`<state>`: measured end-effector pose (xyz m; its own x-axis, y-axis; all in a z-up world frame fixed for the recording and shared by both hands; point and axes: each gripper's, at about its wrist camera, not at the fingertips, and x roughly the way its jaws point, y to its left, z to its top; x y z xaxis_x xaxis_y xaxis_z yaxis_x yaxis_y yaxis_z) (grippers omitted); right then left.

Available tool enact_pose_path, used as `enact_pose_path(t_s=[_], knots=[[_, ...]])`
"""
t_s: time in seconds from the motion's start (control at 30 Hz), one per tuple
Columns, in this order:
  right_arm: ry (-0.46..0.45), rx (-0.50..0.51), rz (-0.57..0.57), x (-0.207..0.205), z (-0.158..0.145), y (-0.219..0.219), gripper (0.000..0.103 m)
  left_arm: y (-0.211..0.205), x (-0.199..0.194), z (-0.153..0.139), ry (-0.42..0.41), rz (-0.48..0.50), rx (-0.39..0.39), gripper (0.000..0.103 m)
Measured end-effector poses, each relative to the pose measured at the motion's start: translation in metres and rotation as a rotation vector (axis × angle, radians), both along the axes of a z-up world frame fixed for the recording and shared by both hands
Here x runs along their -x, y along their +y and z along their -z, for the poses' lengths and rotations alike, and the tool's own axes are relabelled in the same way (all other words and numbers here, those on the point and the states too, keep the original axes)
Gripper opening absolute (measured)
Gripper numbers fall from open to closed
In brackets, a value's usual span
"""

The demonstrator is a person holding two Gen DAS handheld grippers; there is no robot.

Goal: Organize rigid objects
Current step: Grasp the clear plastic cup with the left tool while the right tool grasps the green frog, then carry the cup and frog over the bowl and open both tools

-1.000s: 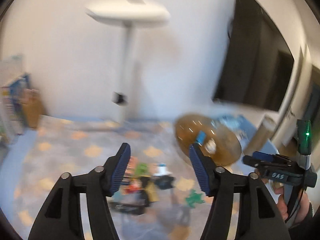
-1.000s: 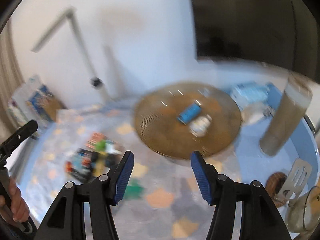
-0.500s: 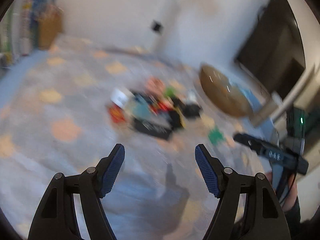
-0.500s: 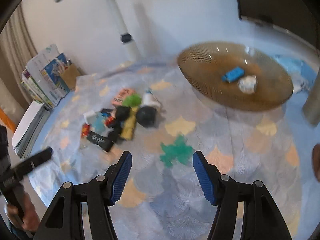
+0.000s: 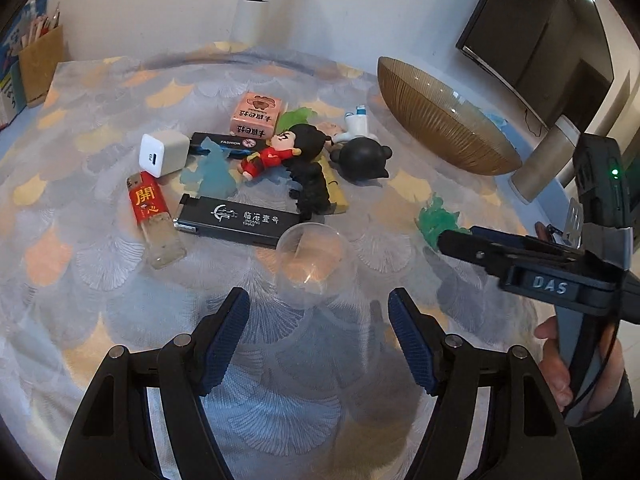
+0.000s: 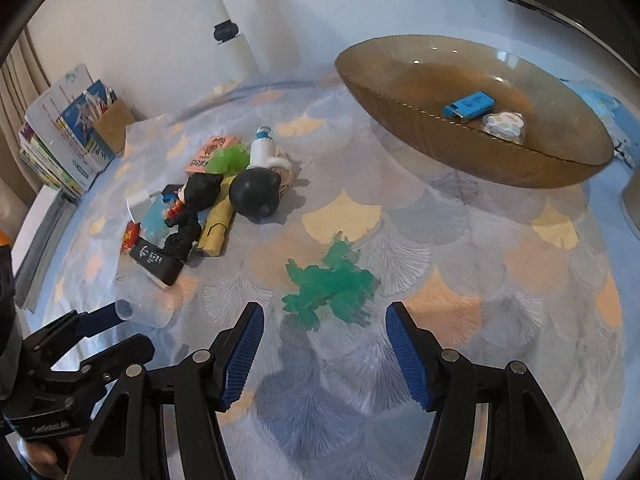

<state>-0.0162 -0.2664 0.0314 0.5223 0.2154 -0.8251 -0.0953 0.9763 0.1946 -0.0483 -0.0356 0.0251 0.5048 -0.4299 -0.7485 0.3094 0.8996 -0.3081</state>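
Observation:
A pile of small items lies on the patterned tablecloth: a pink box (image 5: 258, 116), a white charger (image 5: 162, 154), a red lighter (image 5: 150, 212), a black case (image 5: 236, 218), a red-dressed doll (image 5: 276, 152) and a black round figure (image 5: 362, 156). A clear plastic cup (image 5: 312, 260) lies just ahead of my left gripper (image 5: 318, 304), which is open and empty. My right gripper (image 6: 324, 316) is open too, with a green translucent figure (image 6: 332, 284) just beyond its fingertips. The amber glass bowl (image 6: 460, 144) at the back right holds a blue lighter (image 6: 468, 105) and a small white object (image 6: 504, 126).
Books and a cardboard pencil holder (image 6: 112, 128) stand at the table's far left. A white pole (image 5: 256, 4) rises at the back, a dark screen (image 5: 540, 32) hangs at the right, and a beige cylinder (image 5: 548, 160) stands past the bowl.
Both grippers have come down and tilted toward the table. The wall has left the views; the pile, the cup and the green figure now lie close ahead.

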Motion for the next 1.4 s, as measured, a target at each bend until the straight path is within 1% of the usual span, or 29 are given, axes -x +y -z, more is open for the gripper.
enact_pose_path(t_s=[0.1,0.23,0.27,0.3,0.33,0.37,0.4,0.5,0.57,0.67,0.77,0.87,0.97,1.03,1.1,1.2,1.3,1.37,1.4], knots=[[-0.002,0.037,-0.025,-0.004,0.003,0.006,0.062,-0.001,-0.002,0.001,-0.006,-0.012,-0.004,0.068],[-0.021,0.091,-0.037,-0.013,0.002,0.012,0.062,-0.006,-0.009,0.004,0.009,-0.027,-0.016,0.048],[-0.023,0.114,-0.038,-0.014,0.002,0.015,0.061,-0.006,-0.01,0.004,0.011,-0.031,-0.01,0.048],[-0.025,0.122,-0.041,-0.015,0.003,0.017,0.059,-0.006,-0.012,0.005,0.009,-0.036,-0.002,0.047],[-0.026,0.127,-0.047,-0.015,0.004,0.019,0.053,-0.006,-0.013,0.005,0.008,-0.041,0.004,0.04],[-0.035,0.15,-0.046,-0.014,0.004,0.021,0.048,-0.006,-0.014,0.005,0.007,-0.043,0.009,0.036],[-0.045,0.17,-0.049,-0.013,0.004,0.022,0.048,-0.006,-0.014,0.004,0.007,-0.045,0.013,0.035],[-0.056,0.126,-0.055,-0.007,0.001,0.019,0.047,-0.006,-0.012,0.002,-0.011,-0.052,0.023,0.035],[-0.054,0.126,-0.052,-0.001,-0.001,0.017,0.047,-0.005,-0.007,-0.002,-0.027,-0.048,0.03,0.035],[-0.046,0.082,-0.086,0.015,-0.006,0.016,0.047,-0.006,0.001,-0.009,-0.048,-0.027,0.012,0.035],[-0.051,0.117,-0.106,0.033,-0.006,0.019,0.047,-0.008,0.009,-0.011,-0.051,-0.015,0.016,0.035],[-0.058,0.103,-0.117,0.044,-0.002,0.02,0.047,-0.012,0.014,-0.008,-0.04,-0.011,0.037,0.035],[-0.049,0.088,-0.105,0.049,0.001,0.016,0.047,-0.02,0.018,-0.01,-0.047,0.004,0.028,0.035],[-0.058,0.091,-0.094,0.052,-0.002,0.013,0.047,-0.023,0.02,-0.013,-0.056,0.007,0.027,0.035],[-0.082,0.093,-0.081,0.054,-0.01,0.008,0.047,-0.027,0.023,-0.023,-0.089,0.007,0.024,0.035],[-0.144,0.104,-0.051,0.055,-0.037,-0.002,0.047,-0.032,0.023,-0.044,-0.148,0.013,0.019,0.035],[-0.225,0.133,0.0,0.051,-0.076,-0.019,0.047,-0.038,0.017,-0.076,-0.22,0.035,0.017,0.035],[-0.268,0.149,0.058,0.048,-0.103,-0.036,0.047,-0.047,0.007,-0.103,-0.277,0.07,0.01,0.035],[-0.297,0.139,0.103,0.047,-0.12,-0.05,0.047,-0.054,0.001,-0.118,-0.309,0.089,0.005,0.035]])
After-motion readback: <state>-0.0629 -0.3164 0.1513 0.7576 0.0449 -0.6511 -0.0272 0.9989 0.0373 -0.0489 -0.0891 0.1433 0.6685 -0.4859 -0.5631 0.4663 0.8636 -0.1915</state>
